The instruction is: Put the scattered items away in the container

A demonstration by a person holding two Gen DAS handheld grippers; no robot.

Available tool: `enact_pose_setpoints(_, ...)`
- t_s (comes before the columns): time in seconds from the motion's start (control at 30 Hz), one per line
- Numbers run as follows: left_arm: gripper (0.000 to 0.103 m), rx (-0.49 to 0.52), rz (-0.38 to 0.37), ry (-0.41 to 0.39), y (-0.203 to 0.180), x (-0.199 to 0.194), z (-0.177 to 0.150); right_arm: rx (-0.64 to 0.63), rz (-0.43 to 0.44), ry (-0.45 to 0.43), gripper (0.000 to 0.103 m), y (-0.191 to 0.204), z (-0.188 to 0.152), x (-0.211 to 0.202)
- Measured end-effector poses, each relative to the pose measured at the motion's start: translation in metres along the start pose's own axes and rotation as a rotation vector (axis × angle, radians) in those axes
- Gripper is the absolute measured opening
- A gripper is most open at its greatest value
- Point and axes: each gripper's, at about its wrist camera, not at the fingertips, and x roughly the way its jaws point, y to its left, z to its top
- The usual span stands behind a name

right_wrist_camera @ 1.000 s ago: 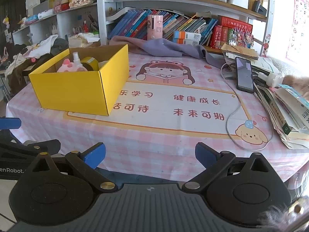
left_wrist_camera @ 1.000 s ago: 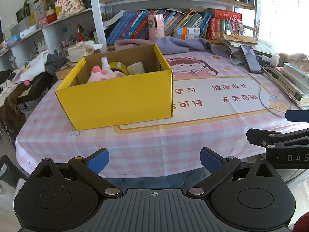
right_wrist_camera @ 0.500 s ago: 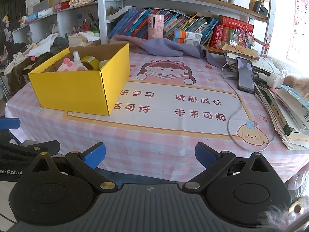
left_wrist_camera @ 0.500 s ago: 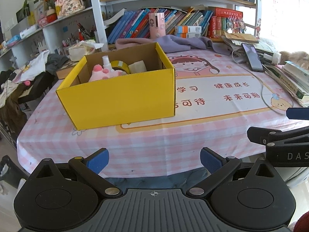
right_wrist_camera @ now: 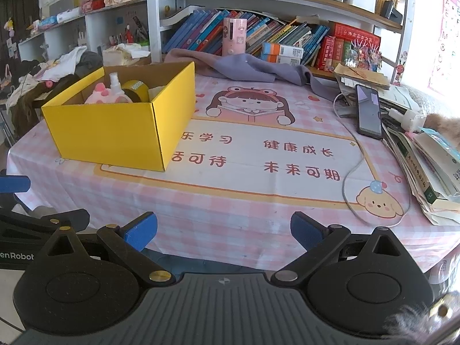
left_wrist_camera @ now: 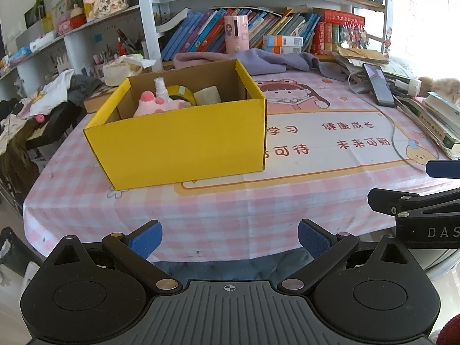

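Nearest the lens, the left tool is held level just off the near edge of the surface, its blue-padded fingers spread wide with nothing between them. Beside it, the right tool is held at the same height and likewise released, pads far apart and empty; its black frame shows at the right edge of the left view, so the two sit side by side, both aimed across the pink checked cloth. Farther in, toward the left side of the surface, stands the yellow box, open-topped and upright. Inside it lie a pink plush toy, a small spray bottle standing behind the toy, a roll of yellow tape and a pale packet. Beyond, a phone rests by stacked books at the right, and a purple cloth lies before the bookshelf.
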Motion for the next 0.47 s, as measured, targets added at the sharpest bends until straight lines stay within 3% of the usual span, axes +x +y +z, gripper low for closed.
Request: enact_pose_setpoints(0.47, 0.102, -0.004, -0.004, 0.006, 0.0024, 0.0047, 0.0012, -0.002, 0.0, 0.014, 0.1, 0.0029, 0.0031, 0.0076)
